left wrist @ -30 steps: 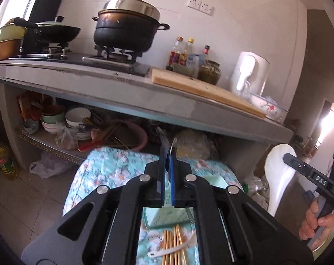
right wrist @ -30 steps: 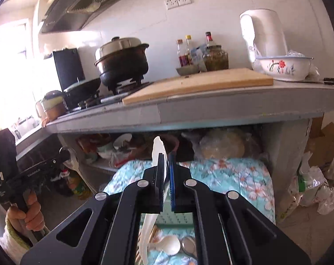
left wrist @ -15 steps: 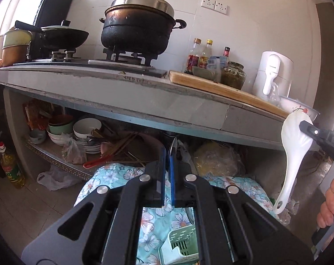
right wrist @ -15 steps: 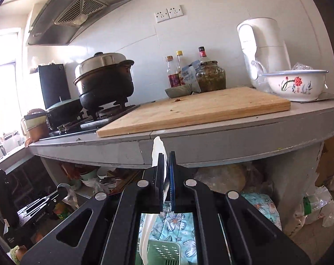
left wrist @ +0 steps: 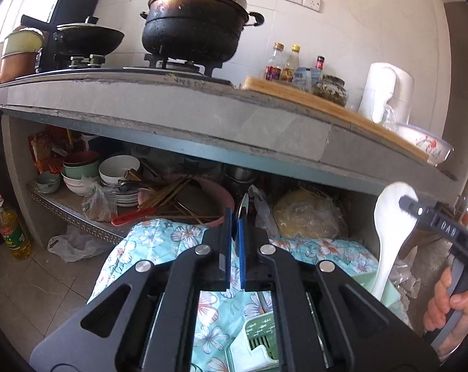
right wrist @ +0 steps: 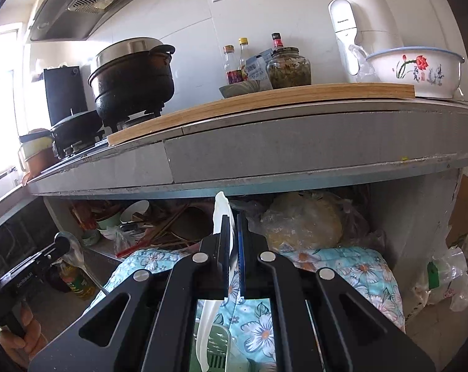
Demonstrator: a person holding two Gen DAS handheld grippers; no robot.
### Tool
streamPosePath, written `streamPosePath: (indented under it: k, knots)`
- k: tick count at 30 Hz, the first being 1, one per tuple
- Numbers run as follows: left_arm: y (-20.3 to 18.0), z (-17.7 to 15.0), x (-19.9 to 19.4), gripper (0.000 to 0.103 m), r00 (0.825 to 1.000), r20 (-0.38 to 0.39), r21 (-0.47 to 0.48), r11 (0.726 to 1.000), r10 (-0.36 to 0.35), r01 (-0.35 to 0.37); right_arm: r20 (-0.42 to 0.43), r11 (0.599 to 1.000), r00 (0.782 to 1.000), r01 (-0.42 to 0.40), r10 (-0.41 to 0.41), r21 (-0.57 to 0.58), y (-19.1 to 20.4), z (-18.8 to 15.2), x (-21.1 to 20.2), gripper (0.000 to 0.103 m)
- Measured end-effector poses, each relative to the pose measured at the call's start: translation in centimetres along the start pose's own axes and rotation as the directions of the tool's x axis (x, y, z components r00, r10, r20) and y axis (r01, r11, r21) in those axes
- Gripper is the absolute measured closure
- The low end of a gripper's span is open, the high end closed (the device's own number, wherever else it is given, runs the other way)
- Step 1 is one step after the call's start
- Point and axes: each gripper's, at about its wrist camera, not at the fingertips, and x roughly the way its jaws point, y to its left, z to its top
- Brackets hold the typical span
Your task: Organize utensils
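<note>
My left gripper is shut on a metal spoon, whose bowl sticks up between the fingers and whose handle hangs below. My right gripper is shut on a white plastic rice spoon; the spoon also shows in the left wrist view at the right, held upright above a green slotted utensil holder on the floral cloth. The holder shows below my right gripper too. My left gripper with its metal spoon shows at the left edge of the right wrist view.
A grey counter overhangs the scene, with a black pot, a wooden board, bottles and a flowered basin. The shelf under it holds bowls and chopsticks. An oil bottle stands on the floor.
Both grippers rose and tilted up from the cloth, then dipped slightly. The loose chopsticks and spoons on the cloth left view. Both stay shut on their spoons.
</note>
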Motion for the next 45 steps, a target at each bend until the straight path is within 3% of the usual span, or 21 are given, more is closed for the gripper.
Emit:
streamPosePath:
  k: [5, 8, 12, 21, 30, 33, 37, 45]
  knots:
    - [1.3, 2.7, -3.5, 0.1, 0.995, 0.075, -0.091, 0.993, -0.069, 0.075, 0.024, 1.0, 1.0, -0.01, 0.01, 0.0, 0.2, 0.5, -0.7, 0.098]
    - [0.9, 3.4, -5.4, 0.1, 0.988, 0.098, -0.068, 0.99, -0.115, 0.122, 0.034, 1.0, 0.999, -0.009, 0.009, -0.005, 0.3, 0.7, -1.0, 0.098]
    - [0.0, 2.7, -5.6, 0.1, 0.99, 0.053, -0.024, 0.991, -0.13, 0.131, 0.028, 1.0, 1.0, -0.009, 0.009, -0.002, 0.4, 0.4, -1.0, 0.098]
    - [-0.9, -0.1, -3.8, 0.1, 0.999, 0.015, 0.04, 0.998, -0.053, 0.052, 0.013, 1.0, 1.0, -0.008, 0.008, -0.001, 0.5, 0.1, -1.3, 0.098]
    - [-0.8, -2.4, -1.2, 0.099, 0.99, -0.107, 0.036, 0.994, -0.097, 0.101, -0.037, 1.0, 0.999, -0.014, 0.014, 0.014, 0.3, -1.5, -0.3, 0.098]
    - [-0.7, -3.2, -0.9, 0.087, 0.983, -0.135, 0.027, 0.991, -0.124, 0.129, -0.074, 1.0, 0.997, -0.016, 0.018, 0.018, 0.0, -2.6, 0.3, 0.097]
    - [-0.6, -3.6, -1.5, 0.061, 0.982, -0.12, 0.019, 0.989, -0.144, 0.148, -0.097, 0.999, 0.995, -0.021, 0.024, 0.026, -0.5, -3.4, 0.5, 0.094]
    - [-0.3, -3.3, -2.6, 0.056, 0.98, -0.099, -0.014, 0.985, -0.174, 0.173, -0.064, 1.0, 0.998, -0.014, 0.013, -0.012, 0.1, -3.6, -0.3, 0.093]
